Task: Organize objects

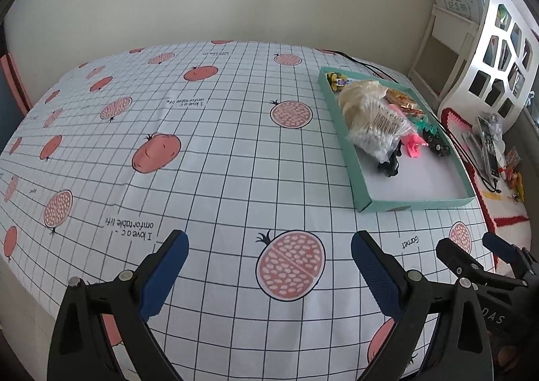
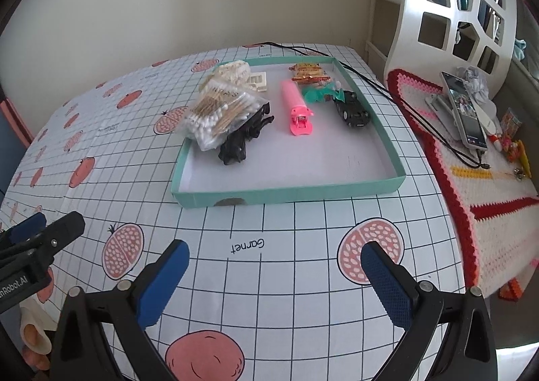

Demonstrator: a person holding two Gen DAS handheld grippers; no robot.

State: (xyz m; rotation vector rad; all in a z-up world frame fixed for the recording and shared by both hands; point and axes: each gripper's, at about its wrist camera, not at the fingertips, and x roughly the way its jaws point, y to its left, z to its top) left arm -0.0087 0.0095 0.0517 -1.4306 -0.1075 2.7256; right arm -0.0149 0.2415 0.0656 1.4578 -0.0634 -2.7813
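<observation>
A shallow teal tray (image 2: 289,194) (image 1: 417,204) sits on the gridded pomegranate-print cloth. Inside lie a bag of cotton swabs (image 2: 219,113) (image 1: 377,133), a black hair clip (image 2: 242,138) (image 1: 389,167), a pink clip (image 2: 296,104) (image 1: 413,145), a black toy car (image 2: 353,109) (image 1: 438,143), a teal piece (image 2: 316,93), a snack packet (image 2: 308,72) and a cream bundle (image 2: 232,72). My left gripper (image 1: 269,251) hovers open over the cloth, left of the tray's near corner. My right gripper (image 2: 274,259) (image 1: 471,246) hangs open in front of the tray, holding nothing.
A crocheted red-and-white mat (image 2: 471,179) lies right of the cloth with a phone (image 2: 466,111), a cable (image 2: 421,115) and small trinkets (image 2: 515,141) on it. A white cut-out shelf (image 2: 454,7) stands at the back right. A person's fingers (image 2: 33,337) show at lower left.
</observation>
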